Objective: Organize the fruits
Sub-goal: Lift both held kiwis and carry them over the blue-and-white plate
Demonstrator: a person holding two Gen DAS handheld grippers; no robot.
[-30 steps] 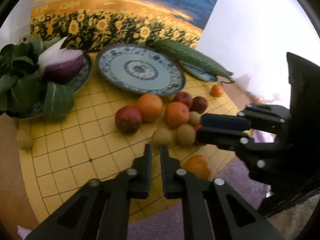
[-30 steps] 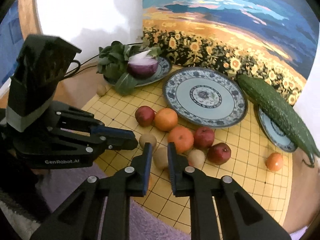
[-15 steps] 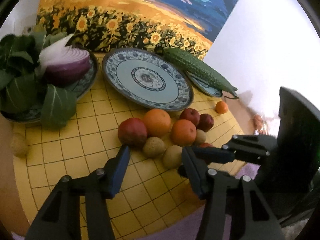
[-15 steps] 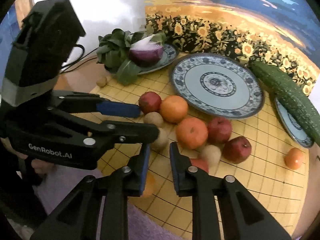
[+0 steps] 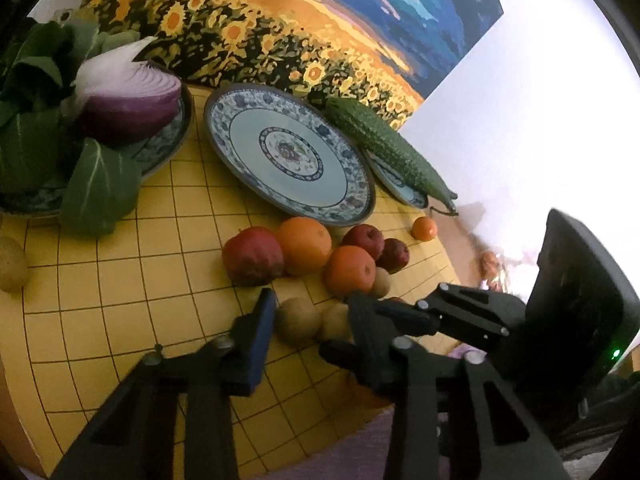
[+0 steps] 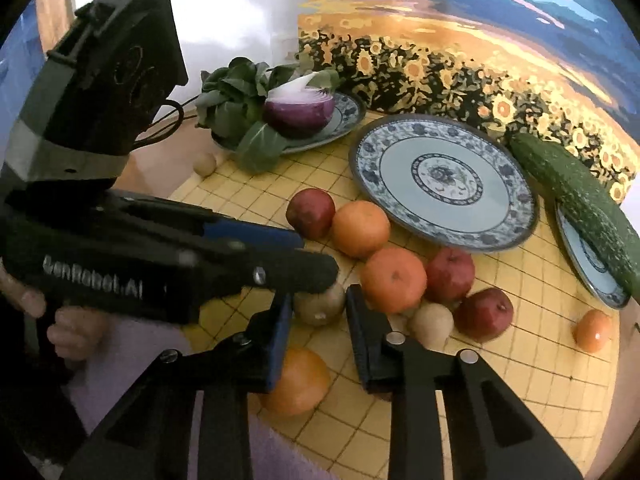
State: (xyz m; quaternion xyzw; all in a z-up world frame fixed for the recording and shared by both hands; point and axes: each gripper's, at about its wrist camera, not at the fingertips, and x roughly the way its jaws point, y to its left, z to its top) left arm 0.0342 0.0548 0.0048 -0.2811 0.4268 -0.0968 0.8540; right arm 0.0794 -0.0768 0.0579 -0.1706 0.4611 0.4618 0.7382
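Nearest in both views, the two hand-held grippers crowd one small patch: the left hand-held gripper (image 5: pixel 310 312) stands wide apart around two brown kiwis (image 5: pixel 298 320), holding nothing, while the right hand-held gripper (image 6: pixel 318 312) is part-open with a kiwi (image 6: pixel 320 304) between its tips and not pinched. The likeliest trouble is a clash — both tools converge on neighbouring kiwis, and in the right wrist view the left tool's finger lies across the top of that kiwi, so one closing could knock the other's fruit or strike its finger. A nudge could also send round fruit rolling, since the kiwis, oranges (image 5: pixel 304 244) and red apples (image 5: pixel 252 256) touch in a cluster at about 12 o'clock from the left tips, near the edge of the yellow gridded mat (image 5: pixel 120 280) on the tabletop. Beyond them, around 11 o'clock, lies the bare blue patterned plate (image 5: pixel 352 200), probably the fruits' destination, with a green bitter gourd (image 5: pixel 392 152) at 1 o'clock. Only the right wrist view shows the orange (image 6: pixel 296 380) at the mat's near edge at 7 o'clock and the person's fingers (image 6: pixel 68 332); the left view alone shows the right tool's green light (image 5: pixel 616 354).
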